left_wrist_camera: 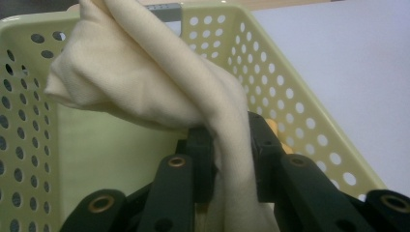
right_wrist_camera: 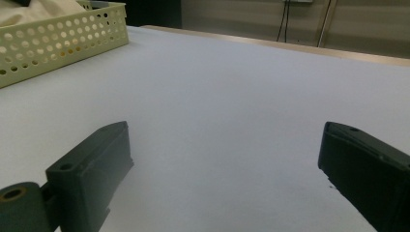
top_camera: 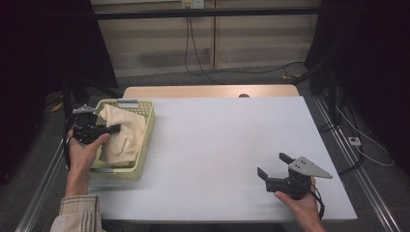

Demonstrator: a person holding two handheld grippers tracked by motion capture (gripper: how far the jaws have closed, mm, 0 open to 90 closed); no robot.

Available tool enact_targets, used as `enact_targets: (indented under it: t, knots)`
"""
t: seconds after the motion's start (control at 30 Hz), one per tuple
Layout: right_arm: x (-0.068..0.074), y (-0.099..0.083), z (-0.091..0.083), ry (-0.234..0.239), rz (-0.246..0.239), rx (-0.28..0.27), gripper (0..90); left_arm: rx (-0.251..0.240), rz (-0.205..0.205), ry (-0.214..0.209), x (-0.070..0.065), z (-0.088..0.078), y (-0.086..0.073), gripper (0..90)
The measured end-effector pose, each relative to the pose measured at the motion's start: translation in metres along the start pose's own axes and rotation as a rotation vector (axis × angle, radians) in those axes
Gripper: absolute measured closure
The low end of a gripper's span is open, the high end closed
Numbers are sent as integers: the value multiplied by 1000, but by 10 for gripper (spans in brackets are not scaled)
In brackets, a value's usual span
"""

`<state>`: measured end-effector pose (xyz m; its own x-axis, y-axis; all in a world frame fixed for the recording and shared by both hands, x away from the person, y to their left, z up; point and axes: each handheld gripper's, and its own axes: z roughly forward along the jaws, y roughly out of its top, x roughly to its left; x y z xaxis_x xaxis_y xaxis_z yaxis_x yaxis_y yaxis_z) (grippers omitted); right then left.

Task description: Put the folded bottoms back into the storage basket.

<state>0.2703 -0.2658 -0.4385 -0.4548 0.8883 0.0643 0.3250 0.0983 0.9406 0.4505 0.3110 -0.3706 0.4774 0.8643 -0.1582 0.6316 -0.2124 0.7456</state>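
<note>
A cream cloth (top_camera: 123, 135) lies bunched in a pale green perforated basket (top_camera: 145, 133) at the table's left. My left gripper (top_camera: 112, 129) reaches into the basket from its left side and is shut on a fold of the cloth (left_wrist_camera: 227, 140), which is pinched between the two black jaws and drapes up over them. My right gripper (top_camera: 273, 164) rests on the white tabletop at the front right, far from the basket, with its jaws spread wide and nothing between them (right_wrist_camera: 227, 159).
The white table (top_camera: 222, 140) stretches between the basket and the right gripper. The basket's wall (right_wrist_camera: 58, 46) appears at the far left of the right gripper view. Cables and dark stands sit on the floor behind and beside the table.
</note>
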Motion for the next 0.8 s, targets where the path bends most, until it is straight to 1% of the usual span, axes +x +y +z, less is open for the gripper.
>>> enact_targets:
  t: [0.17, 0.2, 0.33, 0.5, 0.57, 0.63, 0.7, 0.8]
  knots:
    - [0, 0, 0, -1, 3, 1, 46, 4, 9, -12, -1, 3, 3, 756]
    - [0, 0, 0, -1, 2, 2, 46, 5, 18, -13, -1, 4, 5, 756]
    - [-1, 0, 0, -2, 2, 2, 47, -4, 29, -41, 0, 7, 7, 754]
    - [-1, -1, 1, -3, 2, 3, 46, 4, 29, -26, 0, 10, 9, 754]
    - [-1, 0, 1, -3, 1, 3, 47, 11, 38, -18, -1, 12, 11, 753]
    - [-1, -1, 1, -1, -1, 4, 47, 14, 43, -19, -1, 13, 13, 753]
    - [-1, -1, 1, -1, -1, 4, 47, 14, 39, -13, -3, 15, 14, 752]
    - [-1, -1, 1, -3, -2, 5, 47, 15, 45, -4, -3, 17, 16, 752]
